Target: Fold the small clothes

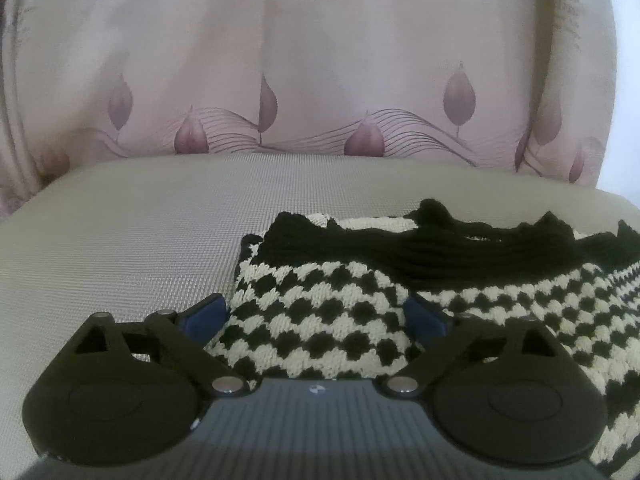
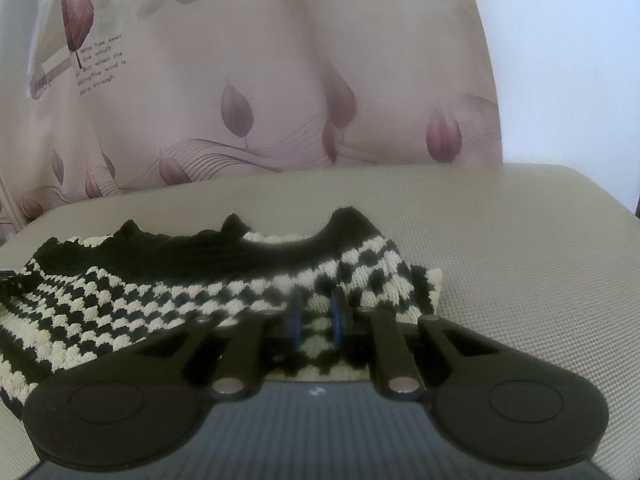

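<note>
A small knitted garment [image 1: 500,304], black-and-cream checked with a black ribbed edge along its far side, lies on a beige woven surface [image 1: 120,240]. In the left wrist view its left end is doubled over and sits between the blue pads of my left gripper [image 1: 314,316]. The jaws stand wide, beside the cloth and not pinching it. In the right wrist view the garment [image 2: 160,292] spreads to the left, and my right gripper [image 2: 317,320] is shut on a fold at its near right corner.
A pink curtain [image 1: 320,80] printed with leaves and text hangs right behind the surface's far edge. It also fills the background of the right wrist view, curtain [image 2: 280,80], with a white wall [image 2: 560,60] at the right. Bare beige surface [image 2: 520,260] lies right of the garment.
</note>
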{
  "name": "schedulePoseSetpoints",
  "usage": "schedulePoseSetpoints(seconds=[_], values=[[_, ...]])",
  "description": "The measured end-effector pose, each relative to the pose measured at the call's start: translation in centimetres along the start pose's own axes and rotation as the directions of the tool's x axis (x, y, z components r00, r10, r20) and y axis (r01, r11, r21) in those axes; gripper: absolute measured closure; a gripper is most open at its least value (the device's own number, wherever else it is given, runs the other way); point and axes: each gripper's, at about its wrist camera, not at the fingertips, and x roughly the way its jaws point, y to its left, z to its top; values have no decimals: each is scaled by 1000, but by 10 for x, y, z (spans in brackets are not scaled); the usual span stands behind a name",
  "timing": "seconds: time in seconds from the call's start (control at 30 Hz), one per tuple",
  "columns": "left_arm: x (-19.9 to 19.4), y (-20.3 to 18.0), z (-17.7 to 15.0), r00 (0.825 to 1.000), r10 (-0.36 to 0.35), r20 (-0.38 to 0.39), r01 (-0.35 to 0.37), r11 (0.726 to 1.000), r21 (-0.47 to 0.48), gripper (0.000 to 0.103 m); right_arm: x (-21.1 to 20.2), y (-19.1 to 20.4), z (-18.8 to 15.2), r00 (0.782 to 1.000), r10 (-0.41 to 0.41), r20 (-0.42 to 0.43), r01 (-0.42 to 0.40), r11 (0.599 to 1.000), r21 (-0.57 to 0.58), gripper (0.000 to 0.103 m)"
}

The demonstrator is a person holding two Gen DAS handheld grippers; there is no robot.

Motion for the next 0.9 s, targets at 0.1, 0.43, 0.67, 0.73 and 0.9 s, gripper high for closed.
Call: schedulePoseSetpoints(seconds=[0.1, 0.43, 0.67, 0.73, 0.9], values=[[0, -1, 0, 1000, 11, 2, -11, 1000, 7, 8, 0, -1, 0, 1000, -2, 1, 2, 1000, -2, 90], [-1, -5, -1, 999, 43, 6, -43, 999, 24, 3, 0, -1, 0, 1000, -3, 2, 3, 1000, -2, 89], [-9, 8, 1, 1000, 4, 8, -4, 1000, -22, 5, 0, 0, 0, 1000, -11, 4, 11, 1000, -13, 89], [-14, 19, 5, 999, -51, -4, 50, 997, -67, 12, 0, 3, 0, 1000, -18, 4, 18, 1000, -21, 89], [-22, 46, 30, 993, -117, 0, 117, 992, -44, 18, 0, 4, -1, 1000, -22, 5, 22, 999, -26, 89]])
